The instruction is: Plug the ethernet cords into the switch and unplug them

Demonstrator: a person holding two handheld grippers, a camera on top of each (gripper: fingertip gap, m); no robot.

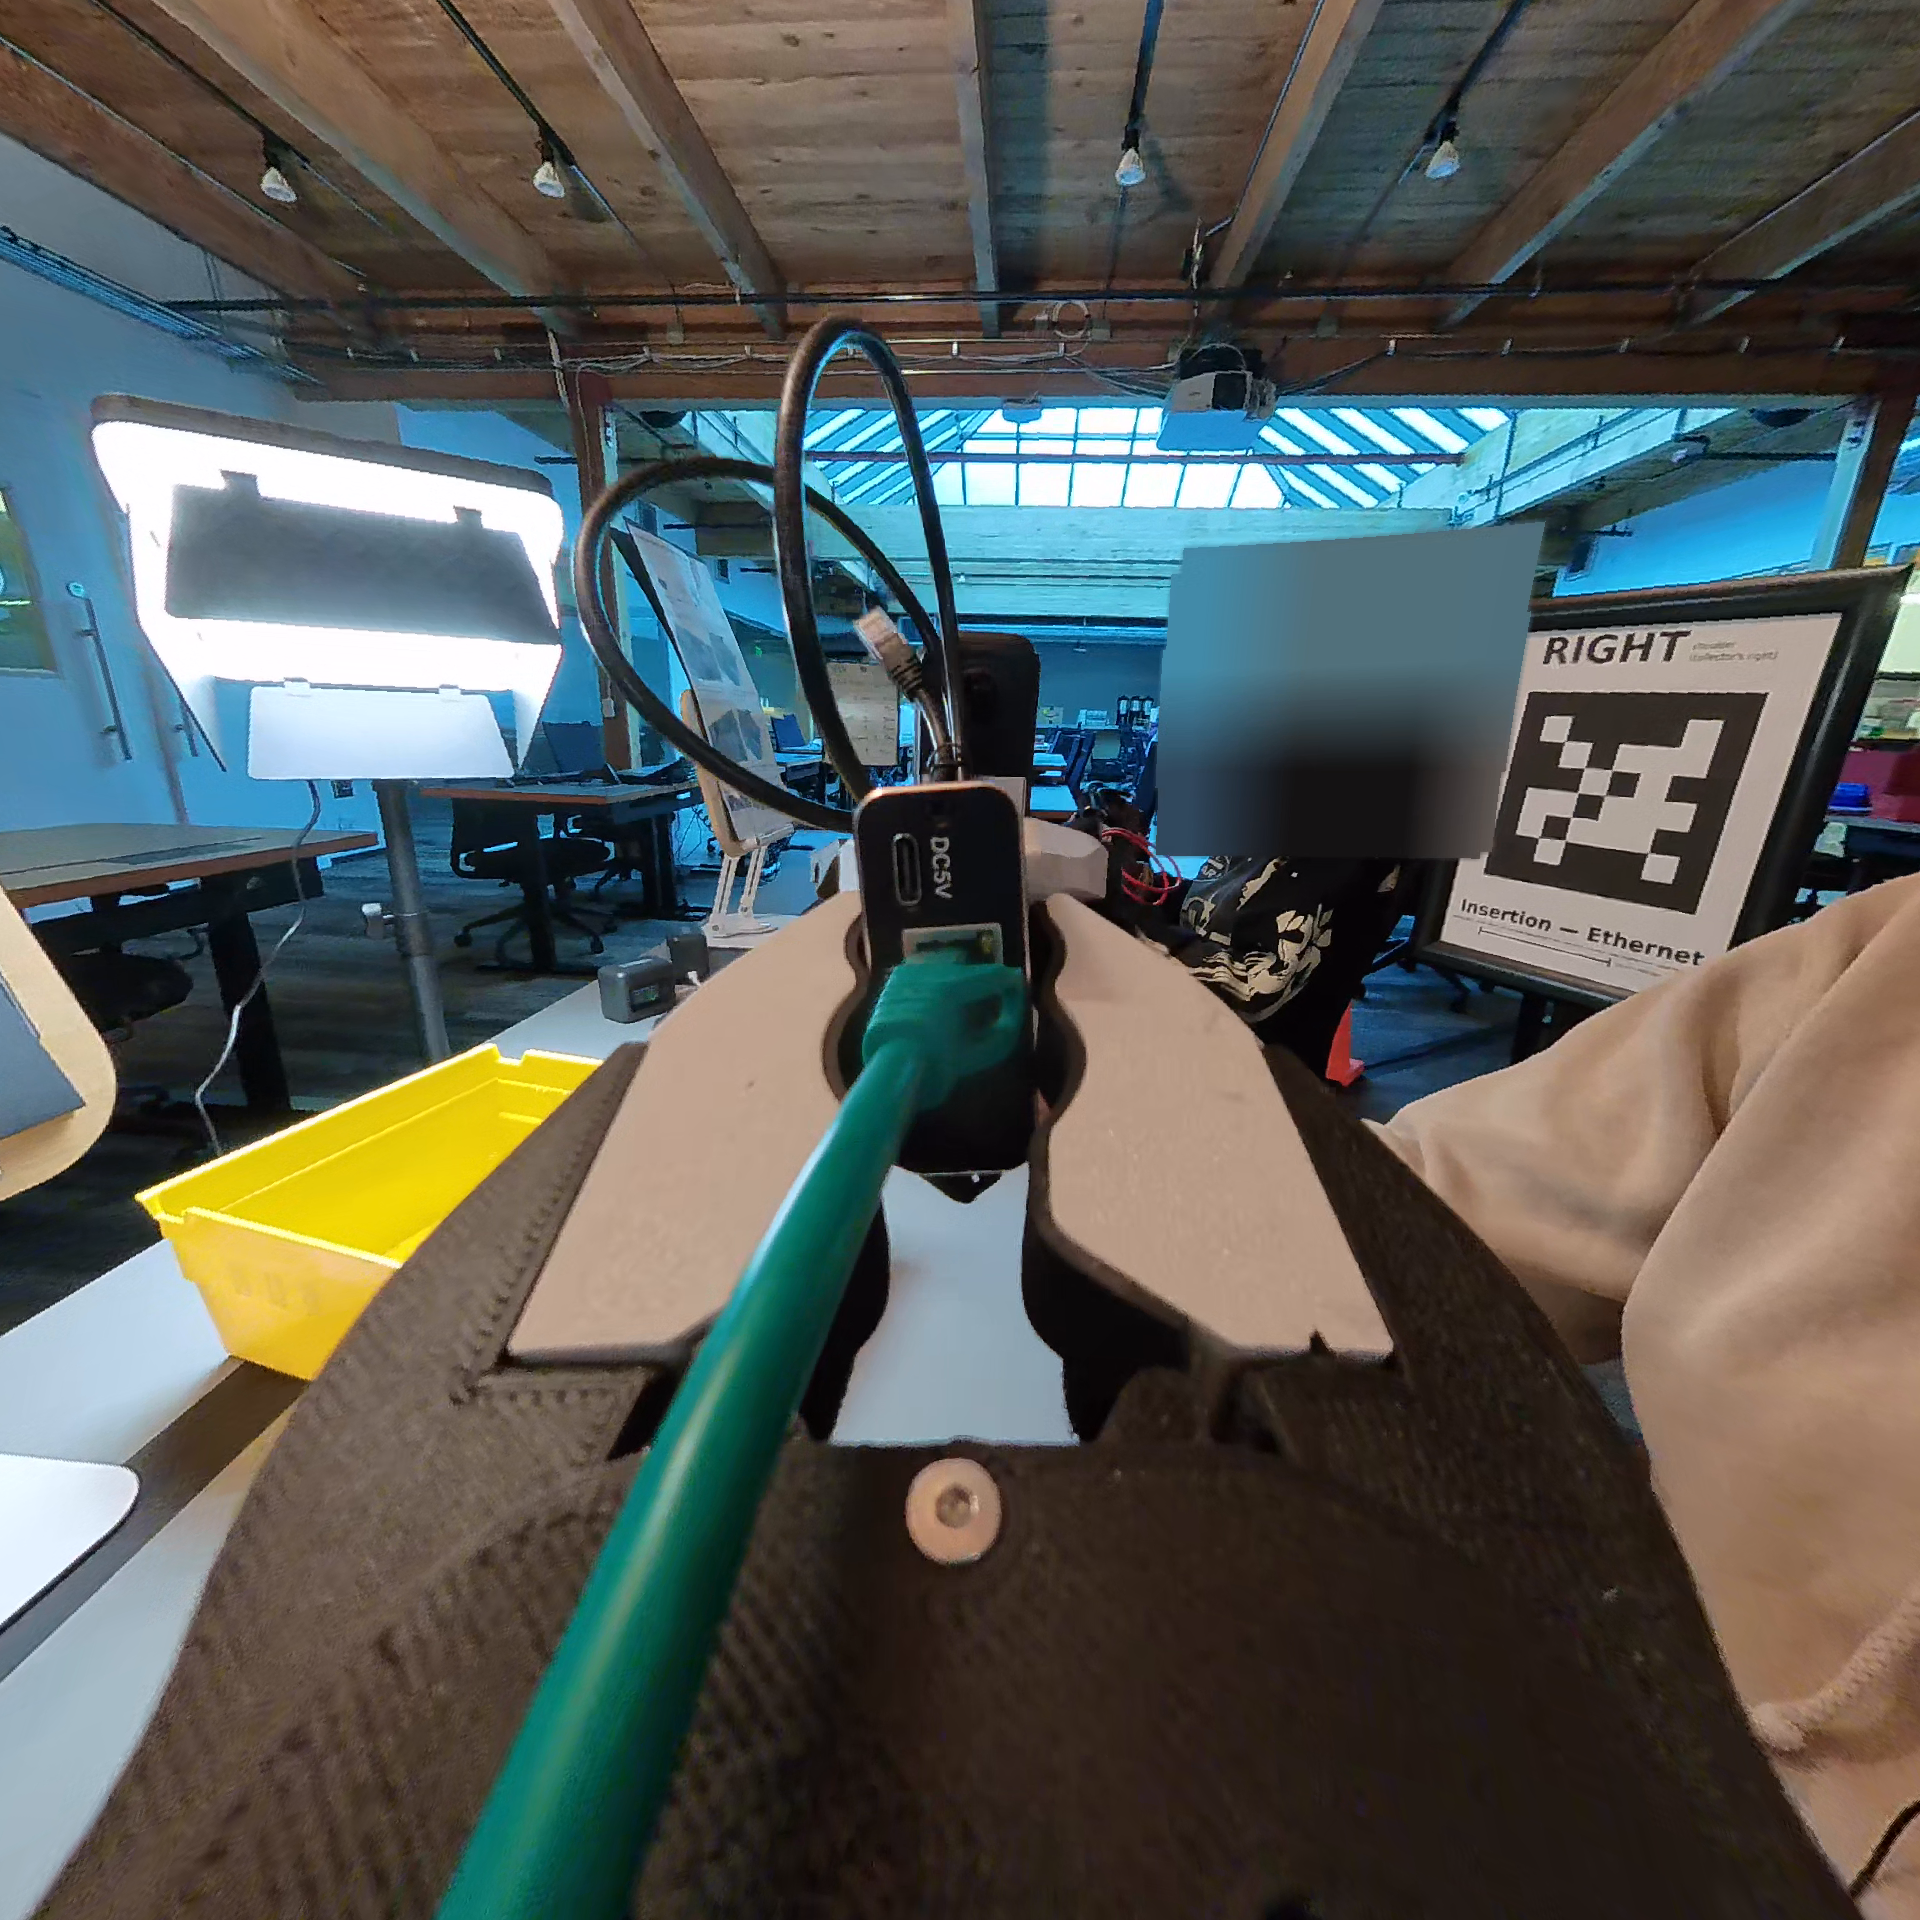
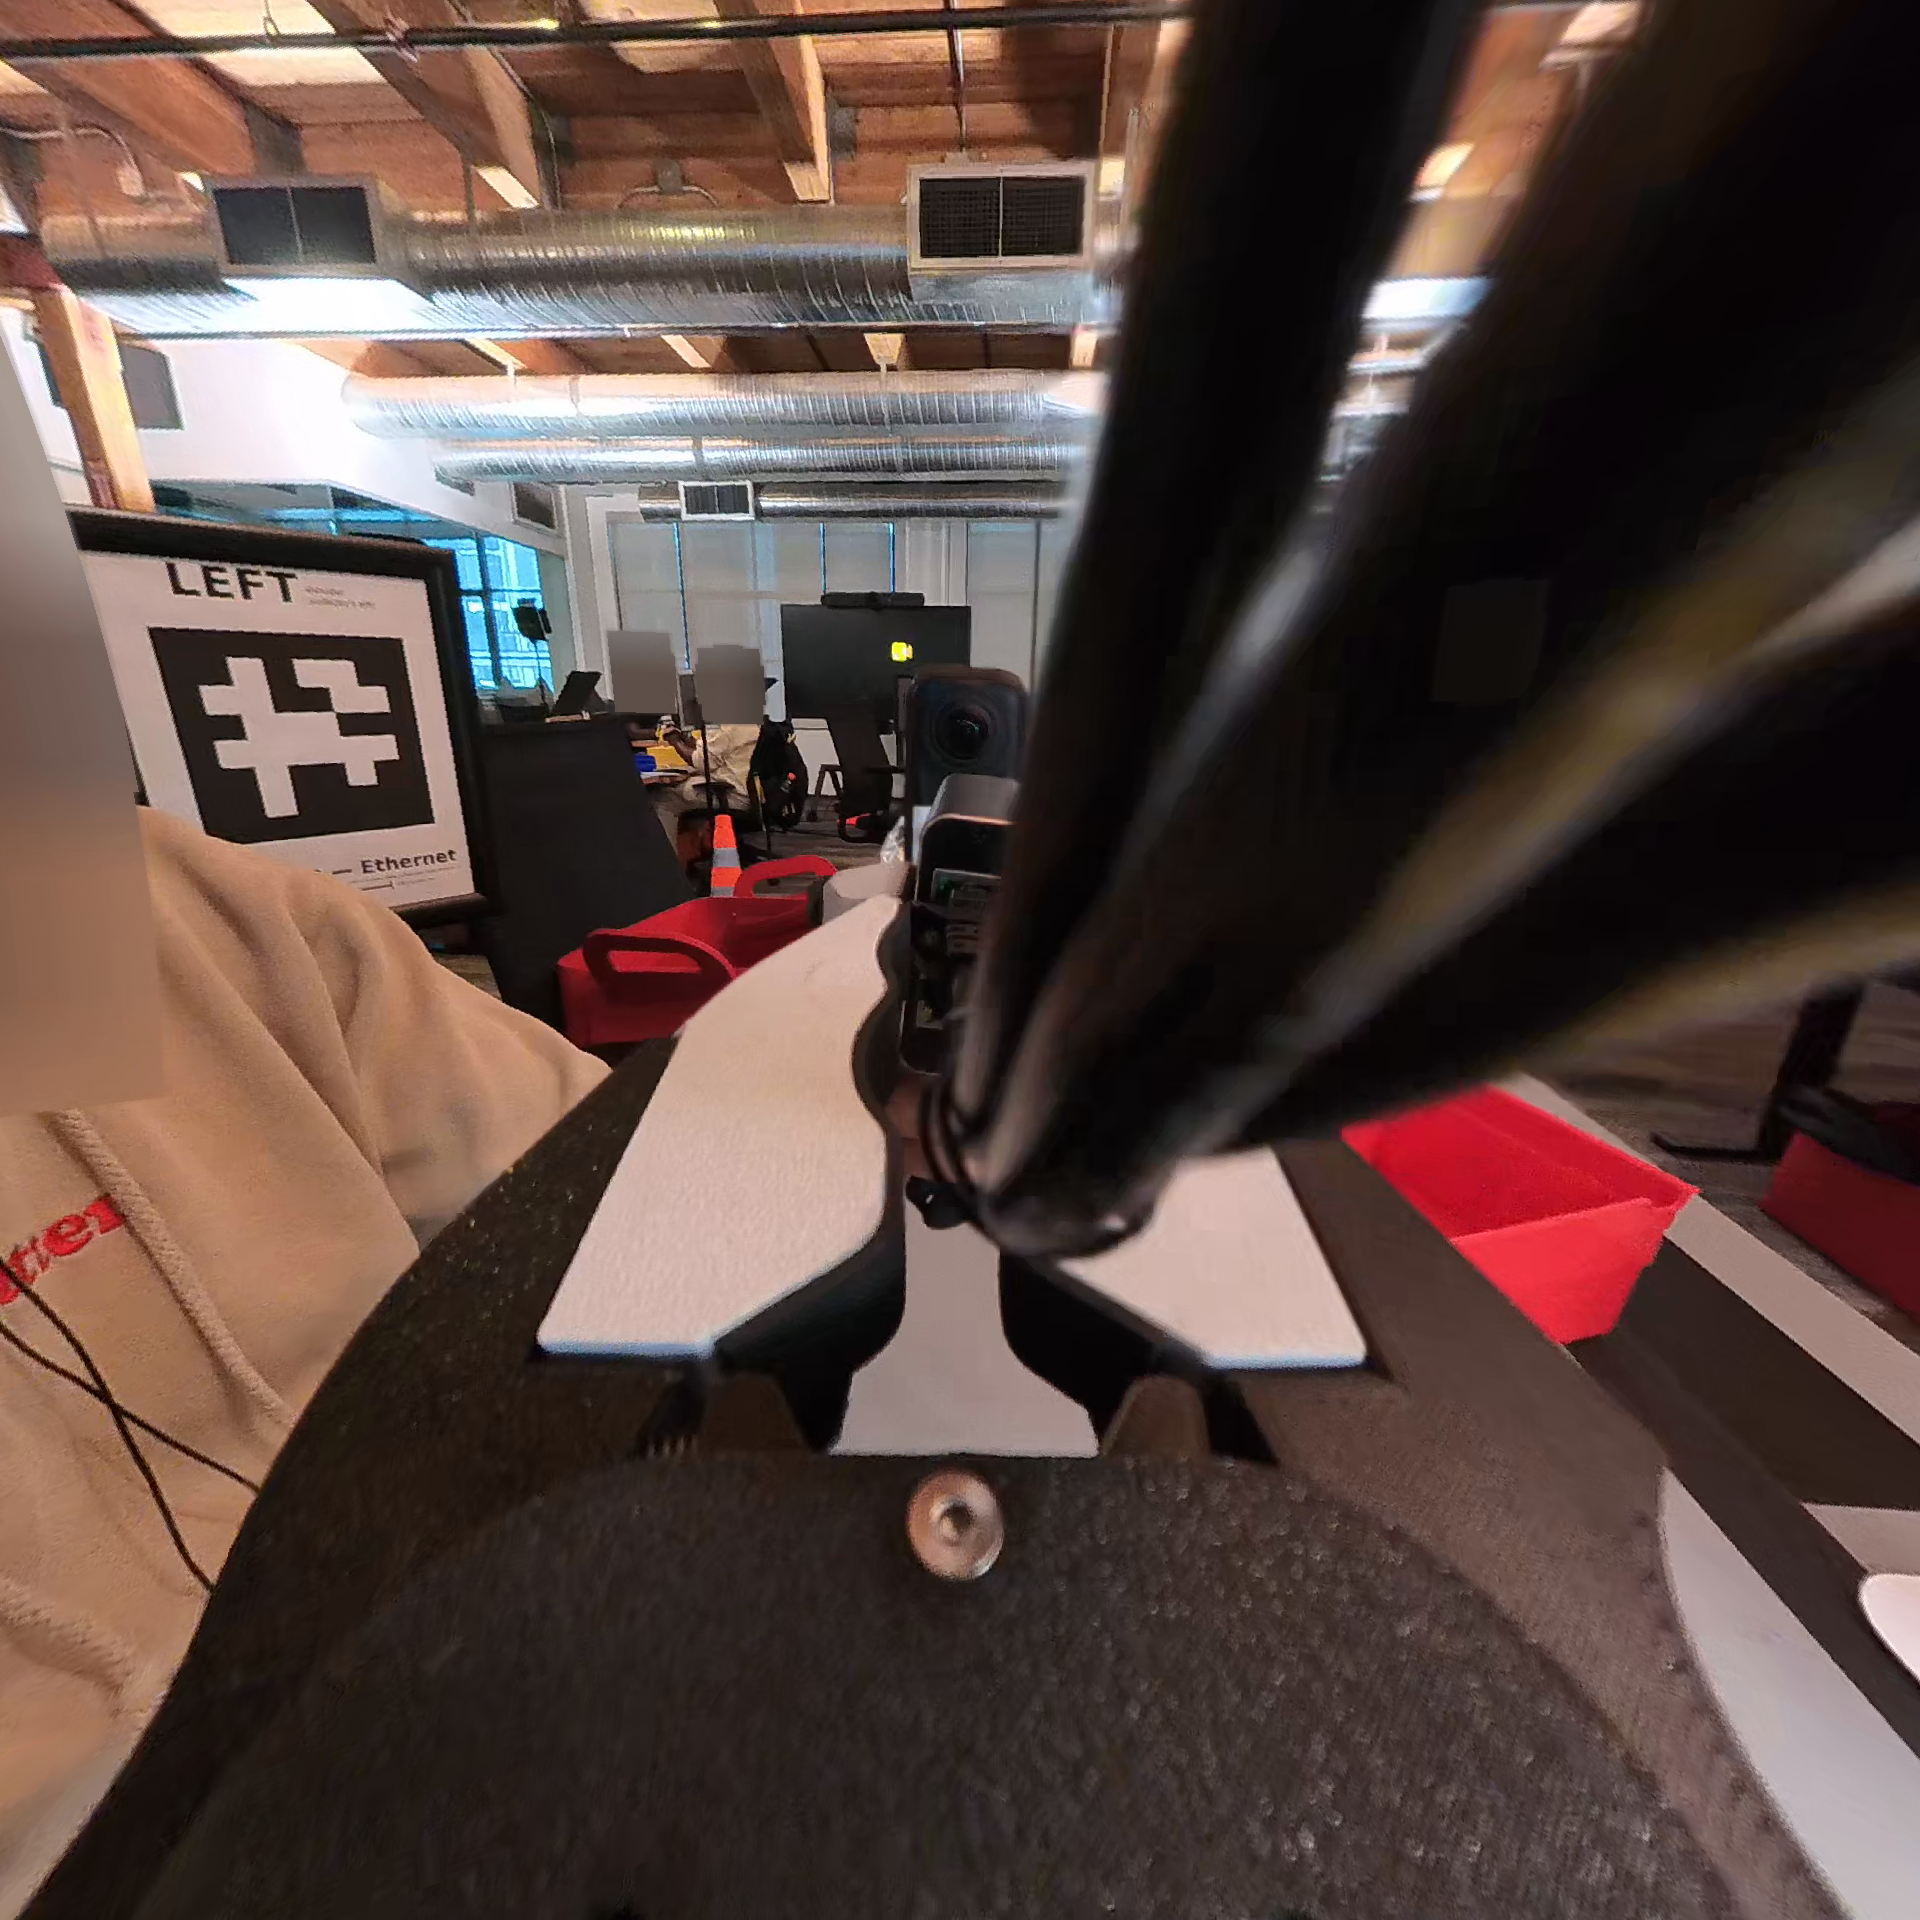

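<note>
In the left wrist view my left gripper (image 1: 940, 935) is shut on a small black switch (image 1: 935, 842), held end-on between its grey fingers (image 1: 707, 1122). A green ethernet cord (image 1: 790, 1299) is plugged into the port facing the camera. A black cord (image 1: 790, 540) loops up from the switch's far end, and its free clear plug (image 1: 878, 634) hangs in the air. In the right wrist view my right gripper (image 2: 935, 997) is closed around the black cord (image 2: 1195, 727) at the far end of the switch (image 2: 956, 904). The cord runs blurred past the lens and hides the right finger's tip.
A yellow bin (image 1: 343, 1195) sits on the white table (image 1: 62, 1382) to the left, and a red bin (image 2: 1517, 1205) to the right. Framed marker signs (image 1: 1631, 790) (image 2: 281, 717) stand behind. A person's beige sleeve (image 1: 1662, 1247) is close by. A red basket (image 2: 686, 966) is farther back. The grippers are tip to tip, or close to it.
</note>
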